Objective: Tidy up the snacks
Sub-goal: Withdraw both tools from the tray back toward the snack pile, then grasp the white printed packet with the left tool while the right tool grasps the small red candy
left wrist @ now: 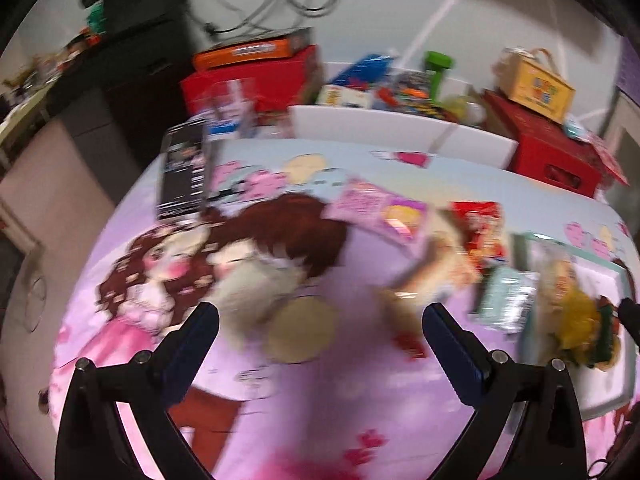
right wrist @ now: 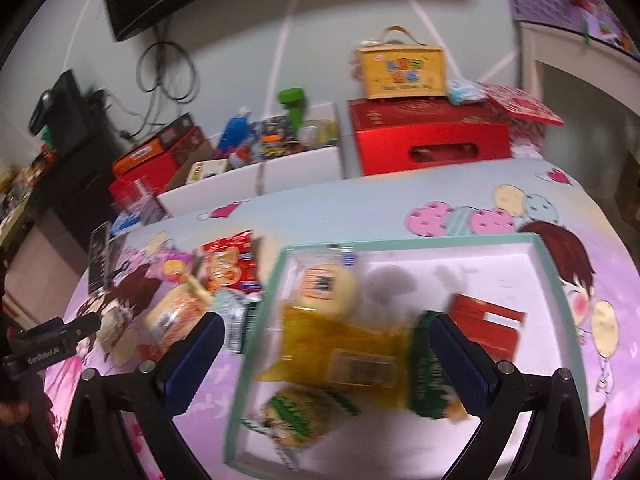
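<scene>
Both hand-held grippers released, empty: left (left wrist: 320, 316), right (right wrist: 326, 326). Mint-rimmed white cardboard tray (right wrist: 400, 245) on the cartoon-print bench cloth (right wrist: 520, 184) collects several wrapped snacks; red crinkly packet (right wrist: 230, 264) and others wait beside it, likely next.

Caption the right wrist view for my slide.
Open right tongs hover over a mint-rimmed tray holding wrapped snacks, more packets lying left on the cartoon tablecloth.
</scene>
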